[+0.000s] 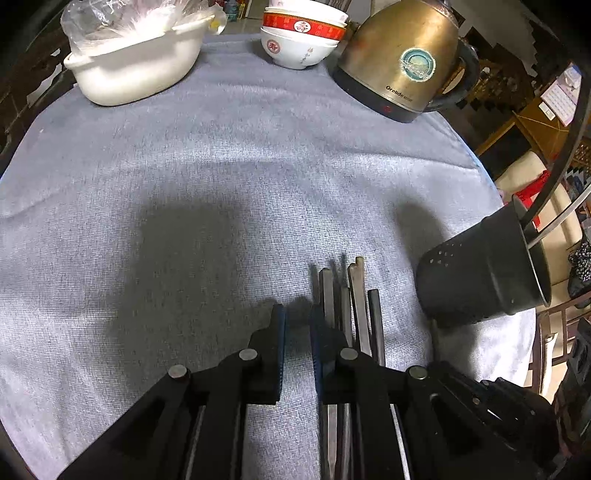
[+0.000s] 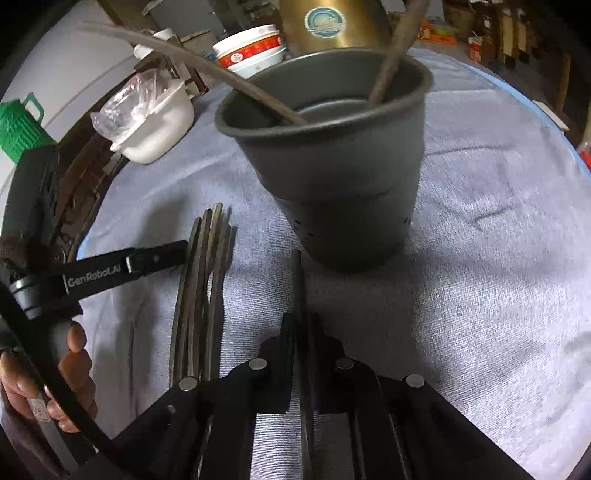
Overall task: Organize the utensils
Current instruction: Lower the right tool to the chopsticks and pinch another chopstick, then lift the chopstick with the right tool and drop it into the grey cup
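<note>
Several dark chopsticks [image 1: 349,299] lie in a bundle on the grey cloth, just right of my left gripper [image 1: 298,325], which is open with cloth showing between its jaws. The bundle also shows in the right wrist view [image 2: 205,273]. A dark grey utensil cup [image 2: 332,158] stands ahead of my right gripper [image 2: 301,325], with two chopsticks [image 2: 391,66] leaning in it. The cup also shows at the right of the left wrist view [image 1: 484,269]. My right gripper is shut on a single chopstick [image 2: 297,273] that points toward the cup's base.
A brass kettle [image 1: 402,62], stacked red-and-white bowls [image 1: 303,33] and a white tub with a plastic bag [image 1: 136,62] stand at the far edge of the table. The table edge [image 1: 495,184] runs close on the right.
</note>
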The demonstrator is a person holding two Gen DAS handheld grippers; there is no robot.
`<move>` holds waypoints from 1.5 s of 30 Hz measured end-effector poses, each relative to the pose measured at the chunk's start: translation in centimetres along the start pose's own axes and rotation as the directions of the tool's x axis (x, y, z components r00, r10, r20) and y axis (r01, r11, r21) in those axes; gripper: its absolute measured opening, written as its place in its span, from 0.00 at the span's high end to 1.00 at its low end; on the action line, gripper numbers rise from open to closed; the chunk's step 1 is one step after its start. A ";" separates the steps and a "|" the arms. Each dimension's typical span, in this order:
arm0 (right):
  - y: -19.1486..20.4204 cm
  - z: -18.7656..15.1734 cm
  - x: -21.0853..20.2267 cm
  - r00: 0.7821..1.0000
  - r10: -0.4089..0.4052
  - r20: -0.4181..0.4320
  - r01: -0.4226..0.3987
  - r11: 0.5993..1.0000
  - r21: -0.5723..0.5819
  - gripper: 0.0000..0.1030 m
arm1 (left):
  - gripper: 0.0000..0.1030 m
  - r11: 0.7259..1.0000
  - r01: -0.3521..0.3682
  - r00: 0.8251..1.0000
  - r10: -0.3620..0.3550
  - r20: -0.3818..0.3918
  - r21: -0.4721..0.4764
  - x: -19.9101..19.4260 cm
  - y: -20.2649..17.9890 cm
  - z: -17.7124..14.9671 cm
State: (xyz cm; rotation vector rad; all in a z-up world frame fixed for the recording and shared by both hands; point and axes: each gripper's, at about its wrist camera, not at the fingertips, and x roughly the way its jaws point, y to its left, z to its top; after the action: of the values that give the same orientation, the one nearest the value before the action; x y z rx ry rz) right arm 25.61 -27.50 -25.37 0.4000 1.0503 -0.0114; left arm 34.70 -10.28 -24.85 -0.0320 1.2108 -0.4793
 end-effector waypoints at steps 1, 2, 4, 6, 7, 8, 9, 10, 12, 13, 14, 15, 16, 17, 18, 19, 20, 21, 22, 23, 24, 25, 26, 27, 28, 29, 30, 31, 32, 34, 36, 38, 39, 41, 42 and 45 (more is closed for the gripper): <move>0.2 0.0 0.0 1.000 -0.006 -0.001 0.006 1.000 -0.012 0.92 | 0.89 1.000 0.002 1.000 -0.002 -0.004 -0.001 0.1 0.0 0.3; 0.3 0.1 0.0 1.000 -0.008 -0.002 0.008 1.000 -0.017 0.92 | 0.91 1.000 -0.008 1.000 0.008 -0.009 0.005 0.1 0.1 0.3; 0.3 0.0 -0.1 1.000 -0.003 -0.013 0.003 1.000 -0.015 0.92 | 0.93 1.000 -0.013 1.000 0.013 -0.015 0.022 -0.1 0.5 0.2; 0.2 -0.2 -0.2 0.999 0.009 -0.033 -0.009 1.000 -0.004 0.92 | 0.93 1.000 -0.012 0.999 0.012 -0.030 0.025 -0.4 1.0 0.2; 0.1 -0.2 -0.3 0.999 0.014 -0.041 -0.014 1.000 -0.001 0.92 | 0.93 1.000 -0.013 0.999 0.014 -0.033 0.027 -0.6 1.1 0.1; -0.1 -0.4 -0.3 0.999 0.017 -0.044 -0.017 1.000 0.002 0.92 | 0.93 1.000 -0.007 1.000 0.008 -0.029 0.028 -0.8 1.2 0.1; -0.2 -0.4 -0.3 0.999 0.022 -0.047 -0.022 1.000 0.005 0.92 | 0.92 1.000 0.002 1.000 -0.001 -0.028 0.024 -0.9 1.2 0.2; -0.3 -0.4 -0.2 0.998 0.026 -0.049 -0.026 1.000 0.012 0.92 | 0.88 1.000 0.010 1.000 -0.009 -0.029 0.018 -0.9 1.2 0.4; -0.4 -0.2 -0.1 0.998 0.031 -0.050 -0.030 0.999 0.026 0.92 | 0.85 0.999 0.041 0.999 -0.041 -0.025 -0.001 -1.2 1.0 0.5; -0.3 -0.1 0.0 0.998 0.032 -0.049 -0.030 0.999 0.028 0.92 | 0.84 0.999 0.050 0.998 -0.050 -0.024 -0.008 -1.2 1.0 0.6; -0.4 -0.2 0.0 0.998 0.031 -0.049 -0.029 0.999 0.026 0.92 | 0.83 0.998 0.067 0.997 -0.067 -0.023 -0.020 -1.3 1.0 0.7; -0.2 -0.2 0.0 0.998 0.028 -0.049 -0.028 0.999 0.017 0.92 | 0.82 0.997 0.075 0.997 -0.076 -0.022 -0.030 -1.4 1.1 0.9; -0.1 -0.1 0.1 0.998 0.027 -0.050 -0.027 1.000 0.008 0.92 | 0.81 0.997 0.072 0.997 -0.073 -0.016 -0.035 -1.3 1.0 1.0; -0.1 -0.1 0.1 0.998 0.028 -0.050 -0.028 1.000 0.003 0.92 | 0.81 0.997 0.070 0.997 -0.070 -0.013 -0.037 -1.3 1.0 1.0; -0.1 -0.1 0.1 0.998 0.030 -0.051 -0.030 1.000 0.000 0.92 | 0.81 0.997 0.067 0.998 -0.068 -0.018 -0.038 -1.2 1.1 1.1; -0.1 -0.1 0.1 0.998 0.034 -0.051 -0.034 0.999 0.002 0.92 | 0.81 0.997 0.062 0.998 -0.063 -0.027 -0.038 -1.0 1.1 1.1; -0.1 -0.1 0.2 0.998 0.035 -0.050 -0.035 0.999 0.002 0.92 | 0.81 0.998 0.055 0.998 -0.057 -0.035 -0.039 -0.7 1.0 1.0; -0.1 0.0 0.2 0.998 0.035 -0.050 -0.035 0.999 -0.001 0.92 | 0.81 0.998 0.050 0.998 -0.051 -0.037 -0.037 -0.5 0.9 1.0; -0.1 -0.1 0.1 0.998 0.034 -0.049 -0.034 0.999 -0.004 0.92 | 0.81 0.998 0.049 0.998 -0.050 -0.040 -0.038 -0.2 0.8 1.0; -0.3 -0.3 0.0 0.998 0.033 -0.050 -0.033 0.999 -0.005 0.92 | 0.81 0.997 0.058 0.997 -0.060 -0.043 -0.043 0.0 0.7 1.0; -0.2 -0.2 0.1 0.998 0.031 -0.053 -0.031 1.000 -0.005 0.92 | 0.81 0.997 0.068 0.996 -0.070 -0.046 -0.048 0.2 0.6 1.1; -0.2 -0.1 0.1 0.998 0.028 -0.058 -0.028 1.000 -0.007 0.92 | 0.81 0.996 0.071 0.996 -0.073 -0.048 -0.050 0.3 0.5 1.2; -0.2 0.0 0.1 0.998 0.026 -0.060 -0.026 1.000 -0.009 0.92 | 0.81 0.996 0.073 0.996 -0.076 -0.049 -0.049 0.4 0.3 1.3; 0.0 0.2 0.3 0.998 0.024 -0.062 -0.025 1.000 -0.009 0.92 | 0.81 0.996 0.073 0.996 -0.076 -0.050 -0.048 0.5 0.2 1.4; 0.0 0.4 0.4 0.998 0.024 -0.064 -0.025 1.000 -0.005 0.92 | 0.81 0.996 0.076 0.996 -0.079 -0.052 -0.049 0.5 0.2 1.4; 0.0 0.4 0.4 0.998 0.024 -0.066 -0.024 1.000 -0.001 0.91 | 0.81 0.995 0.088 0.994 -0.091 -0.056 -0.050 0.5 0.1 1.4; 0.1 0.6 0.4 0.997 0.019 -0.069 -0.019 1.000 0.001 0.91 | 0.81 0.994 0.099 0.993 -0.102 -0.056 -0.045 0.4 0.0 1.3; 0.3 0.7 0.5 0.998 0.011 -0.068 -0.011 1.000 -0.008 0.91 | 0.80 0.994 0.099 0.994 -0.101 -0.052 -0.039 0.3 -0.1 1.3; 0.5 0.7 0.6 0.998 0.005 -0.066 -0.006 1.000 -0.017 0.91 | 0.79 0.994 0.100 0.993 -0.102 -0.053 -0.037 0.2 -0.2 1.3; 0.9 0.8 0.7 0.998 -0.010 -0.057 0.007 0.999 -0.036 0.91 | 0.78 0.994 0.109 0.992 -0.111 -0.061 -0.032 0.2 0.0 1.2; 1.2 0.9 0.8 0.998 -0.013 -0.055 0.011 0.999 -0.039 0.91 | 0.78 0.994 0.108 0.992 -0.109 -0.063 -0.016 0.1 -0.2 0.9; 1.2 1.0 0.9 0.998 -0.010 -0.060 0.008 0.999 -0.044 0.91 | 0.77 0.993 0.118 0.991 -0.118 -0.065 -0.001 0.0 -0.4 0.6; 1.2 1.1 0.9 0.998 -0.008 -0.063 0.005 0.999 -0.047 0.92 | 0.75 0.993 0.115 0.991 -0.114 -0.062 0.006 0.0 -0.5 0.5; 1.1 1.2 1.0 0.998 -0.001 -0.066 -0.002 0.999 -0.046 0.92 | 0.75 0.995 0.102 0.993 -0.101 -0.064 0.009 0.2 -0.6 0.5; 1.2 1.3 1.1 0.998 -0.003 -0.068 0.000 0.999 -0.046 0.92 | 0.75 0.995 0.098 0.993 -0.098 -0.071 0.006 0.4 -0.6 0.6; 1.6 1.4 1.3 0.997 -0.032 -0.067 0.028 0.997 -0.065 0.92 | 0.75 0.995 0.097 0.993 -0.097 -0.065 0.008 0.6 -0.8 1.0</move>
State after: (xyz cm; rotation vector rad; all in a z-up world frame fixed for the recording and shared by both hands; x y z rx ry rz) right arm 27.79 -26.20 -25.38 0.3280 1.1206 0.0089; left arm 35.47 -11.47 -24.82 -0.0660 1.2742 -0.5761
